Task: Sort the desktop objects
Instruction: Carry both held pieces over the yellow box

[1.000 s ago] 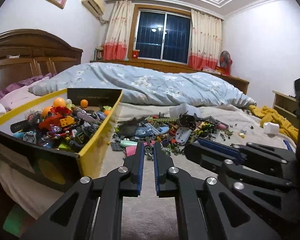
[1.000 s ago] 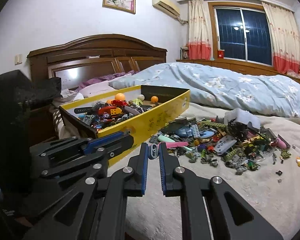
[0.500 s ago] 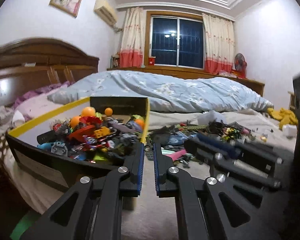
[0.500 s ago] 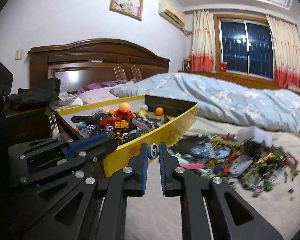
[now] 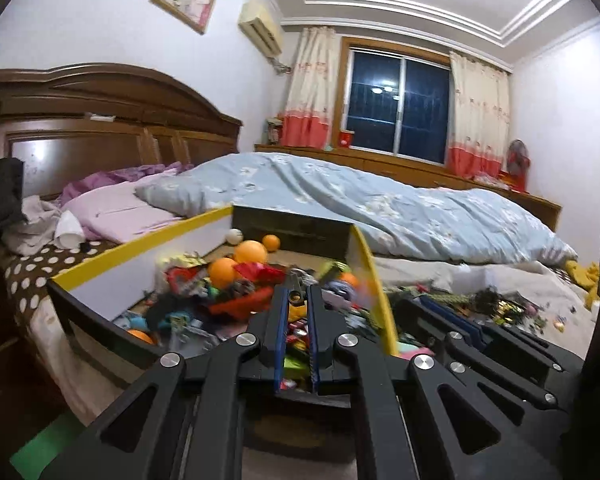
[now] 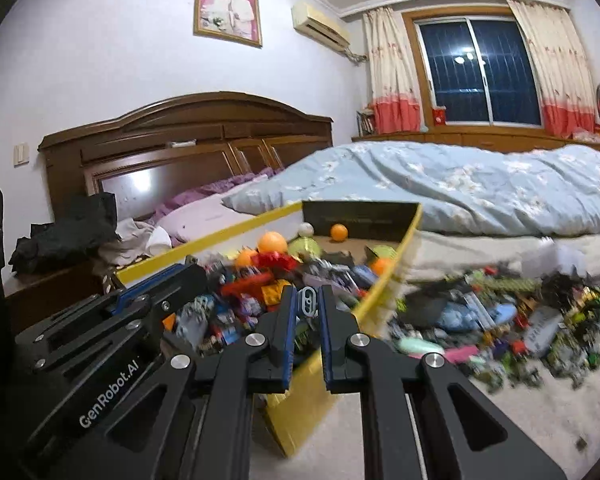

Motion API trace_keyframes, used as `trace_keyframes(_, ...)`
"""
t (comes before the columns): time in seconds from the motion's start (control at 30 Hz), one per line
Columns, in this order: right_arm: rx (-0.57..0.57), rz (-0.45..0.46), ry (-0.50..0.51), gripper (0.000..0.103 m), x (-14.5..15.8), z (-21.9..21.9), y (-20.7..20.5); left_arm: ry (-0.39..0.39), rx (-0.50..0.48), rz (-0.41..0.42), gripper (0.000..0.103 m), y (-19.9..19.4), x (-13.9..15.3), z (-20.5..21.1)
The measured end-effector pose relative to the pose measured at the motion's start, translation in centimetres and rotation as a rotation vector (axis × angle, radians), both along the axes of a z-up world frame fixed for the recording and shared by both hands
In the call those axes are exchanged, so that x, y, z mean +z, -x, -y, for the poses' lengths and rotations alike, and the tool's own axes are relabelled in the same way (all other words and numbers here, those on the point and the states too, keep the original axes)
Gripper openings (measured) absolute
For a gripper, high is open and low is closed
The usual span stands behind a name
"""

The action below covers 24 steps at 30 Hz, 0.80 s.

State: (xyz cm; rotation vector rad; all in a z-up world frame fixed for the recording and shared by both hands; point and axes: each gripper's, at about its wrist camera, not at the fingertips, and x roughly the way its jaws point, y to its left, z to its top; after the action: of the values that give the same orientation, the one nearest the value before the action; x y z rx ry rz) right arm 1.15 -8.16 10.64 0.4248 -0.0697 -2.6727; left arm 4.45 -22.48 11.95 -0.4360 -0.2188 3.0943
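**Holding small parts over the yellow box, both grippers**

Pinching a small dark piece [image 5: 296, 298] at its tips, the left gripper [image 5: 297, 300] has its jaws nearly together; the piece is blurred, type cannot be told. It hangs above the open yellow box [image 5: 139, 246], which lies on the bed and is heaped with toy parts and orange balls [image 5: 250, 251].

Right gripper [image 6: 308, 300]: jaws narrow, clamped on a small grey oval link [image 6: 307, 300] with two holes. It also sits above the box, over the near yellow wall [image 6: 384, 292].

Loose pile of toy bricks and parts [image 6: 496, 316] lies on the bedsheet just right of the box, outside it. Blue floral duvet [image 6: 480, 188] lies behind the box and pile. Each gripper shows at the edge of the other's view, side by side.
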Motion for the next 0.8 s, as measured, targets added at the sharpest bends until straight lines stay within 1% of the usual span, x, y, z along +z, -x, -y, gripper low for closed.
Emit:
trace_keyframes(0.07, 0.004, -0.013, 0.007, 0.010, 0.0, 0.6, 0.4, -0.020, 0.029, 0.008, 0.009, 0.4, -0.2, 0.6)
trace_keyframes(0.1, 0.007, -0.004, 0.016, 0.010, -0.2, 1.0, 0.9, -0.044, 0.043, 0.025, 0.009, 0.8, -0.5, 1.1)
trace_keyframes(0.17, 0.019, 0.024, 0.020, 0.010, -0.6, 1.4, 1.6, -0.056, 0.056, 0.052, 0.009, 1.4, -1.1, 1.5)
trace_keyframes(0.2, 0.034, 0.043, 0.020, 0.010, -1.0, 1.7, 2.1, -0.042, 0.069, 0.060, 0.009, 1.6, -1.4, 1.6)
trace_keyframes(0.27, 0.085, 0.044, 0.022, 0.010, -1.5, 2.1, 2.3, -0.021, 0.077, 0.070, 0.009, 1.8, -1.8, 1.5)
trace_keyframes(0.33, 0.159, 0.032, -0.012, 0.010, -2.1, 2.6, 2.3, -0.020, 0.085, 0.106, 0.009, 2.3, -2.5, 1.8)
trace_keyframes(0.37, 0.173, 0.031, -0.023, 0.010, -2.2, 2.8, 2.4, -0.021, 0.086, 0.121, 0.009, 2.6, -2.8, 1.9)
trace_keyframes(0.47, 0.240, 0.041, -0.068, 0.010, -2.7, 3.7, 3.1, -0.007, 0.092, 0.136, 0.009, 2.9, -3.3, 1.8)
trace_keyframes(0.53, 0.249, 0.054, -0.102, 0.010, -3.1, 4.1, 3.7, 0.027, 0.104, 0.133, 0.009, 3.0, -3.6, 1.4)
trace_keyframes(0.6, 0.251, 0.059, -0.144, 0.010, -3.1, 4.4, 4.1, 0.027, 0.099, 0.132, 0.009, 3.0, -3.8, 1.4)
trace_keyframes(0.67, 0.281, 0.106, -0.174, 0.010, -3.0, 4.7, 4.8, 0.046, 0.102, 0.135, 0.009, 3.1, -3.8, 1.1)
trace_keyframes(0.8, 0.317, 0.154, -0.200, 0.010, -3.0, 4.8, 5.4, 0.074, 0.117, 0.142, 0.009, 3.2, -3.9, 0.8)
